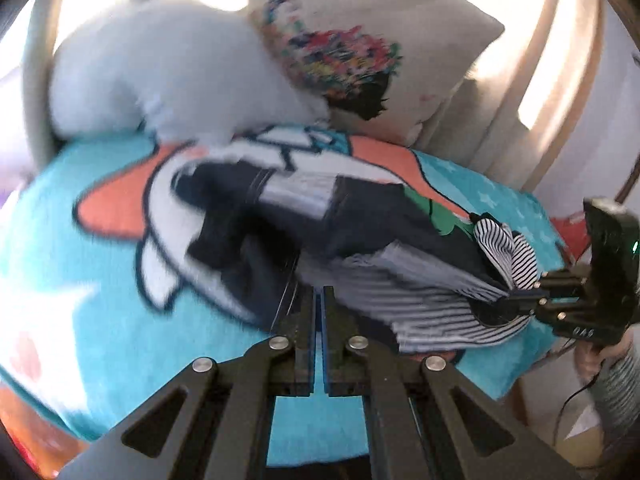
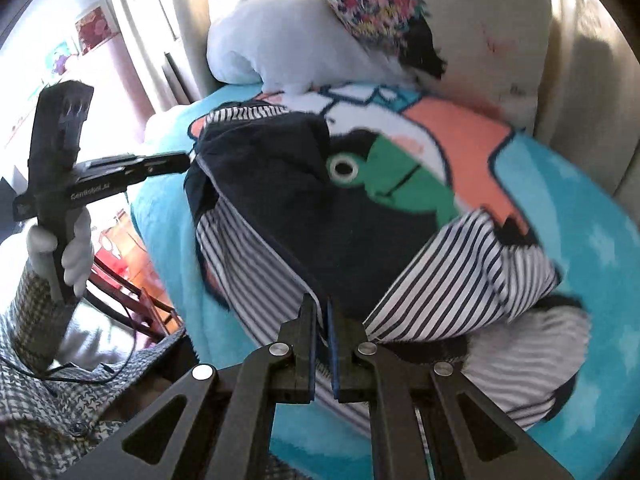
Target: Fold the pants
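Observation:
Dark navy pants (image 1: 360,220) with a striped lining and a green frog patch (image 2: 404,184) lie bunched on a turquoise cartoon blanket (image 1: 80,320). My left gripper (image 1: 320,294) is shut on a dark edge of the pants. In the right wrist view it (image 2: 185,162) pinches the far left corner of the pants (image 2: 320,232). My right gripper (image 2: 322,306) is shut on the near grey-hemmed edge. In the left wrist view it (image 1: 514,294) grips the striped part at the right. The cloth between the two grippers is lifted and creased.
A grey plush toy (image 1: 160,68) and a printed cushion (image 1: 360,40) lean at the back of the blanket. Beige upholstery (image 2: 580,80) rises behind. A gloved hand (image 2: 76,248) with a checked sleeve (image 2: 36,312) holds the left gripper. A red chair (image 2: 120,276) stands below left.

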